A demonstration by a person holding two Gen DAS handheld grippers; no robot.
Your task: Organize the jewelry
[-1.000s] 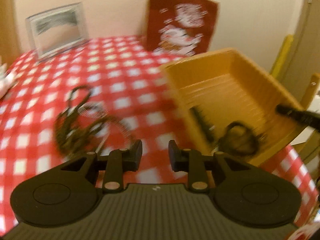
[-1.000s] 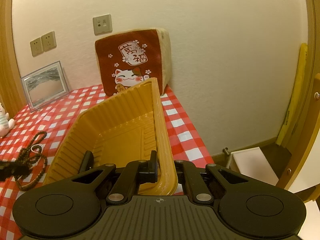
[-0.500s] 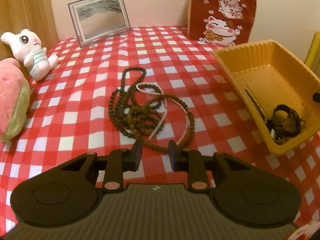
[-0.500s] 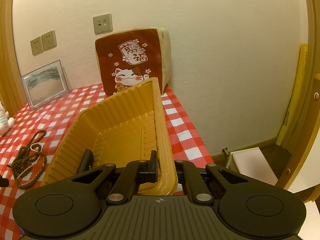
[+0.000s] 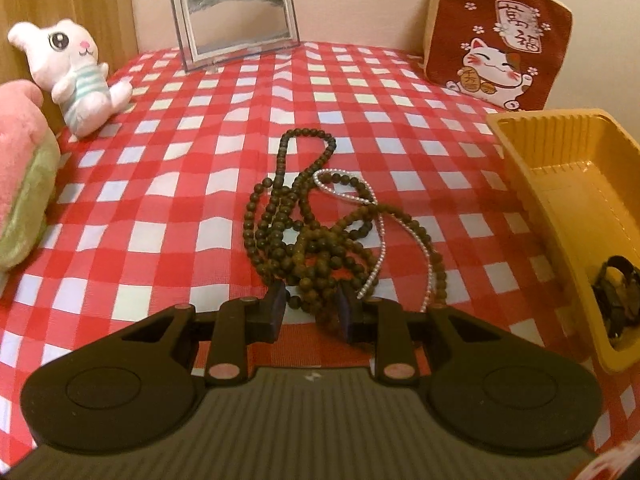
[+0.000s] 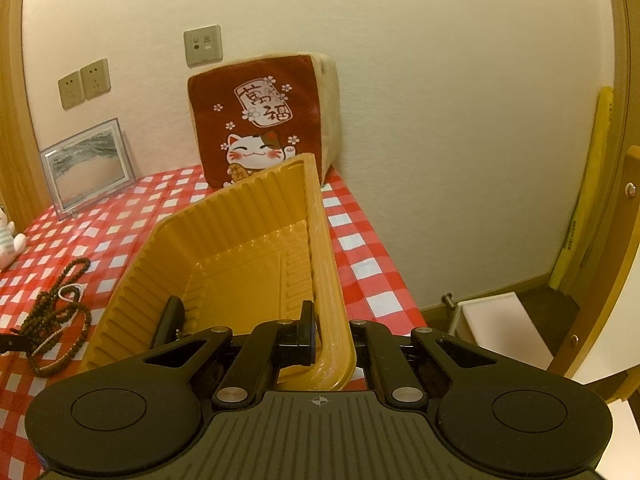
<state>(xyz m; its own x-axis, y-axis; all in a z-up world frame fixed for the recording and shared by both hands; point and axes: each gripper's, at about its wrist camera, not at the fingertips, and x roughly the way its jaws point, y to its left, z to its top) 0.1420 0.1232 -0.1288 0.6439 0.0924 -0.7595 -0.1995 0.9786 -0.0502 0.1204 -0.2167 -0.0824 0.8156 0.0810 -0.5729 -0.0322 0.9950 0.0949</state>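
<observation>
A tangle of dark brown bead necklaces (image 5: 316, 236) with a thin pearl strand (image 5: 376, 264) lies on the red checked tablecloth. My left gripper (image 5: 312, 300) is low over the pile's near end. It is open, and a few beads sit between its fingertips without being pinched. The yellow ridged tray (image 5: 532, 184) stands to the right with dark jewelry (image 5: 616, 292) inside. My right gripper (image 6: 330, 332) is shut on the tray's (image 6: 224, 248) right wall, tilting it up. In the right wrist view the beads (image 6: 56, 320) lie left of the tray.
A white plush rabbit (image 5: 76, 76) and a pink-green plush (image 5: 20, 184) sit at the left. A framed sand picture (image 5: 236, 16) and a red cat cushion (image 5: 496, 40) stand along the wall. The table ends just right of the tray, above a white box (image 6: 500, 332).
My left gripper swung away from the tray to the left and came down close to the bead pile, jaws kept at the same width. The right gripper and tray stayed still.
</observation>
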